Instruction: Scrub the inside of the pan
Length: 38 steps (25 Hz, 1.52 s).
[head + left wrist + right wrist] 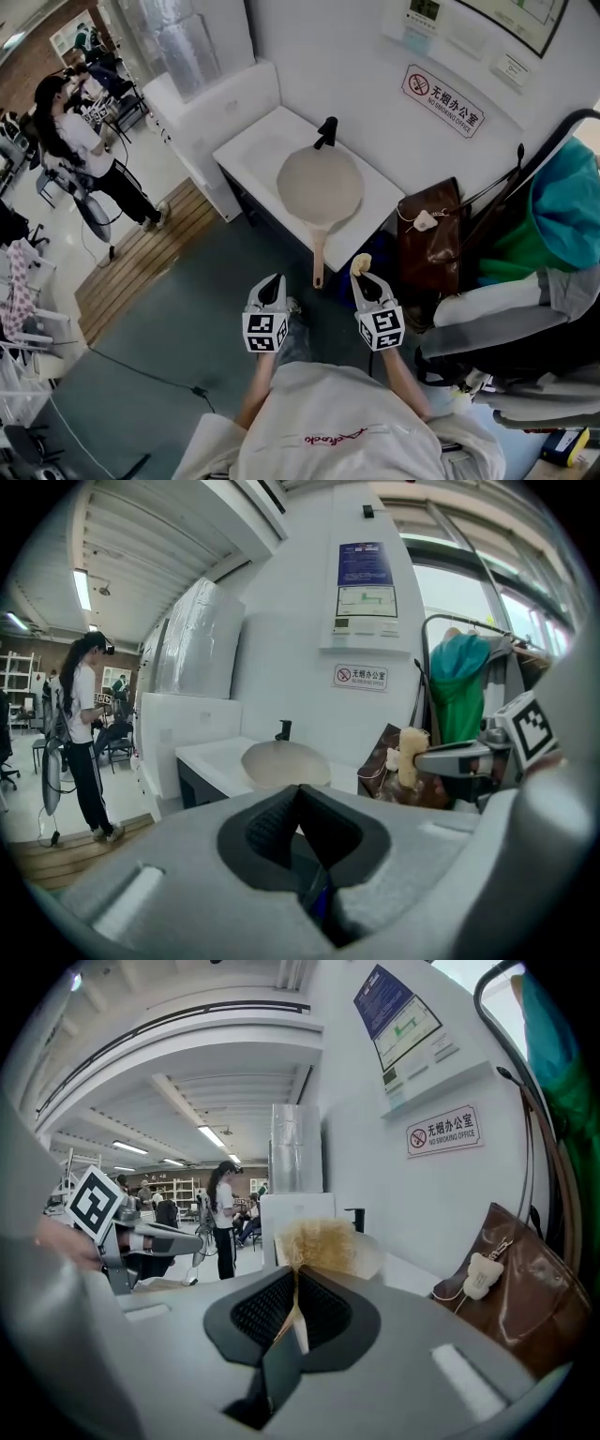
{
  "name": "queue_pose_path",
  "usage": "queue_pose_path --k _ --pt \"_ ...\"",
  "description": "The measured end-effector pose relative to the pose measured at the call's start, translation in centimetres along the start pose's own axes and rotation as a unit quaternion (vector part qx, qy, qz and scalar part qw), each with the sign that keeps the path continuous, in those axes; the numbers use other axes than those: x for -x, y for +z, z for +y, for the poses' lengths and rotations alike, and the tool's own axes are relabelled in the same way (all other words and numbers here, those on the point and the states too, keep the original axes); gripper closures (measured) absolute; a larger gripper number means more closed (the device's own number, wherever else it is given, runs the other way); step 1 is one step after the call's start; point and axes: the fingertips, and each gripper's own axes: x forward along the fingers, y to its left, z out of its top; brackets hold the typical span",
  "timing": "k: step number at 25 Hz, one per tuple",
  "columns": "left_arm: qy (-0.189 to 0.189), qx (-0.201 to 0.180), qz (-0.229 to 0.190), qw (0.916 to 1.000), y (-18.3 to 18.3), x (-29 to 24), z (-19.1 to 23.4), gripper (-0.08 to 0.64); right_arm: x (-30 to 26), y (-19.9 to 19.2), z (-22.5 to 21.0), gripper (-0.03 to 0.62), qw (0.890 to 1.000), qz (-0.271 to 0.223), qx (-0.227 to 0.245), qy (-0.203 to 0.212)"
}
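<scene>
A beige round pan [320, 185] lies in the white sink [258, 141], its long handle [319, 257] sticking out over the front edge toward me. In the left gripper view the pan [285, 764] shows ahead on the counter. My right gripper [361, 274] is shut on a tan fibrous scrubber [360, 264], which fills the middle of the right gripper view as a fuzzy scrubber [320, 1245] above the jaws. My left gripper [270, 286] is shut with nothing in it. Both hang in front of the sink, short of the pan handle's end.
A black faucet [326, 131] stands at the back of the sink. A brown leather bag [429, 246] hangs to the right, beside a rack with teal clothing [570, 202]. A person [80, 141] stands far left. A black cable [141, 373] crosses the grey floor.
</scene>
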Motion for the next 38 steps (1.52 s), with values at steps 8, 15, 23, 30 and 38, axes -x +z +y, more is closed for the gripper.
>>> queue_pose_path --k 8,15,23,30,38 --pt "-0.011 0.001 -0.003 0.9999 2.4 -5.6 3.7 0.56 -6.1 1.9 -1.6 0.569 1.0 0.007 0.008 -0.003" --pt "-0.024 0.004 0.005 0.9997 4.9 -10.3 6.9 0.56 -11.7 5.1 -3.6 0.569 1.0 0.007 0.008 -0.012" --pt "-0.038 0.004 0.01 0.9992 8.2 -15.4 11.1 0.56 -17.6 8.3 -5.5 0.569 1.0 0.012 0.006 -0.028" --pt "-0.055 0.003 0.013 0.9984 10.3 -19.6 14.0 0.56 -21.9 10.5 -7.1 0.569 0.999 0.015 0.009 -0.046" --pt "-0.086 0.001 0.028 0.9959 10.4 -23.4 15.9 0.56 -25.0 11.3 -8.1 0.569 0.997 0.027 0.018 -0.067"
